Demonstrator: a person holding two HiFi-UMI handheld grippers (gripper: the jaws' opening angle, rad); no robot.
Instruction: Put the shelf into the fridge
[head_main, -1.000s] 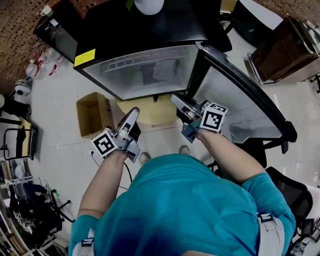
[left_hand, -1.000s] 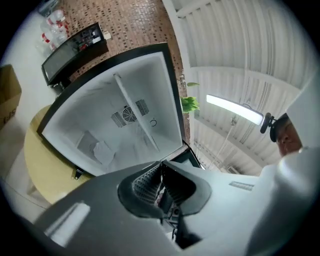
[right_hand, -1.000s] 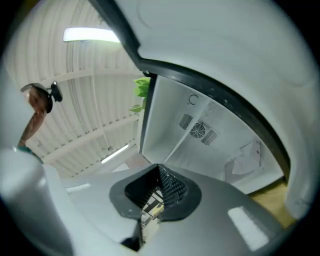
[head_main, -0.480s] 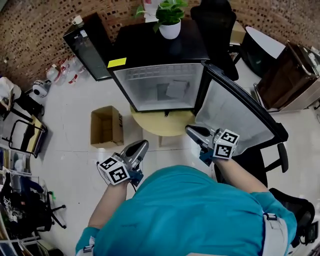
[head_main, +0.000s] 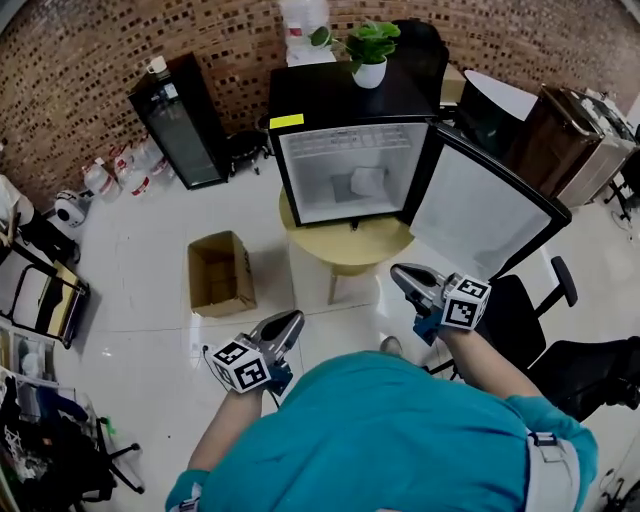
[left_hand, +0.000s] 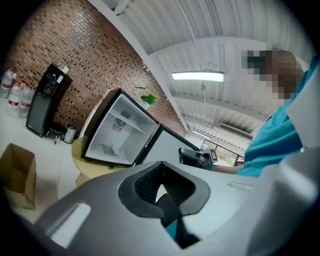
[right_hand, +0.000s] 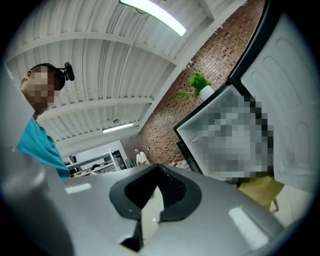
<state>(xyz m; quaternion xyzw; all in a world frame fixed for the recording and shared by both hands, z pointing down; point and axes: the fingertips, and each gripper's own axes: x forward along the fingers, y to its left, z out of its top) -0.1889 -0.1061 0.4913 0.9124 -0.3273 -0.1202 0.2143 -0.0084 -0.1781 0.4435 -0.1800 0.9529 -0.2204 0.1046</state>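
Brick wall (head_main: 80, 60) behind, fridge (head_main: 350, 180) open, left tool (head_main: 293, 319) and right tool (head_main: 399, 273) both closed, empty, ceiling (left_hand: 210, 50) only in gripper views

Right gripper (right_hand: 156, 192), jaws together, open fridge (right_hand: 192, 135) ahead, plant (right_hand: 200, 82) on top

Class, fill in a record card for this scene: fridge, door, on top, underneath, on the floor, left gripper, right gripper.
fridge: small black fridge, white inside
door: fridge door wide open, swung to the picture's right
on top: potted plant
underneath: round yellow table
on the floor: open cardboard box, left of the table
left: left gripper shut, holding nothing
right: right gripper shut, holding nothing
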